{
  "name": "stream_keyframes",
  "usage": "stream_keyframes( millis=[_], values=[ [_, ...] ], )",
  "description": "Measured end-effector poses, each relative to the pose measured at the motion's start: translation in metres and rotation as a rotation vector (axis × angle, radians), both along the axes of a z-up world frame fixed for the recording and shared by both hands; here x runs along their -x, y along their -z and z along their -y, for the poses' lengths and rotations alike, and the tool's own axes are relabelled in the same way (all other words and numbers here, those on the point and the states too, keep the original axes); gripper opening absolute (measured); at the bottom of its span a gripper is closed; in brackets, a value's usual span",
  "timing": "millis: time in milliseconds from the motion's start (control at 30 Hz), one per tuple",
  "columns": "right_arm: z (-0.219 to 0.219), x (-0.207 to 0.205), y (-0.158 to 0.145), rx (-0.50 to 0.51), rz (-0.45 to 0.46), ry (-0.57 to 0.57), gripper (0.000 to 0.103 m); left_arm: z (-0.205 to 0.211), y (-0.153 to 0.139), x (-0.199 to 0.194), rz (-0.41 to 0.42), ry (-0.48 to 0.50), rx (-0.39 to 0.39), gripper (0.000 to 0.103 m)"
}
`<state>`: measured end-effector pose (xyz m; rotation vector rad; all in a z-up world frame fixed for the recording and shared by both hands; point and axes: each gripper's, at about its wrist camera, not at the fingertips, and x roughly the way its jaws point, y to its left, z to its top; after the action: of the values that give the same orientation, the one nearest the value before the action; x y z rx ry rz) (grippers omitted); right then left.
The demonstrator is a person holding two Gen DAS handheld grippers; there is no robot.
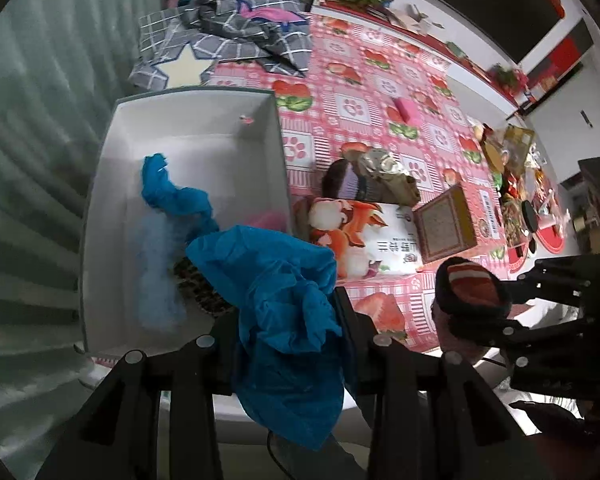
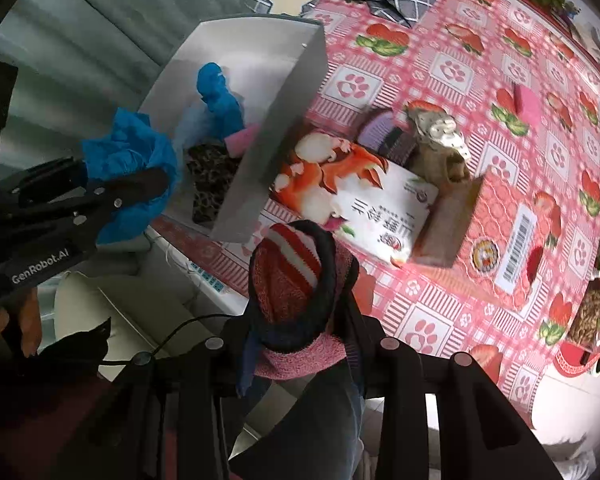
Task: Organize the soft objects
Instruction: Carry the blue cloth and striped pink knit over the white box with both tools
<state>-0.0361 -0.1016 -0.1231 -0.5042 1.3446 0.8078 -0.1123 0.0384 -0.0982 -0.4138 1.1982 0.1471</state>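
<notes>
My left gripper (image 1: 284, 320) is shut on a crumpled blue cloth (image 1: 276, 292) and holds it over the near end of a white box (image 1: 188, 112); both also show in the right wrist view, the gripper (image 2: 140, 184) and the cloth (image 2: 128, 148). Inside the box lie another blue cloth (image 1: 172, 196), a leopard-print piece (image 1: 200, 288) and something pink (image 2: 242, 138). My right gripper (image 2: 296, 292) is shut on a red, white and pink knitted sock (image 2: 288, 272) above the table's near edge, right of the box; it also shows in the left wrist view (image 1: 472, 292).
On the pink strawberry tablecloth (image 1: 352, 108) lie a fox-print tissue pack (image 2: 352, 192), a brown carton (image 2: 452, 216), a purple-striped sock (image 2: 384, 132), a beige item (image 2: 440, 136) and a pink block (image 1: 406, 110). A grey checked cloth (image 1: 228, 36) lies beyond the box. Clutter lines the right edge.
</notes>
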Motion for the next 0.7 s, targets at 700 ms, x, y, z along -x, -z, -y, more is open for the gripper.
stream_keyframes(
  millis=[700],
  values=[
    [-0.070, 0.004, -0.012, -0.046, -0.023, -0.117, 0.038, -0.030, 0.008, 0.022, -0.026, -0.108, 0.002, 0.041]
  ],
)
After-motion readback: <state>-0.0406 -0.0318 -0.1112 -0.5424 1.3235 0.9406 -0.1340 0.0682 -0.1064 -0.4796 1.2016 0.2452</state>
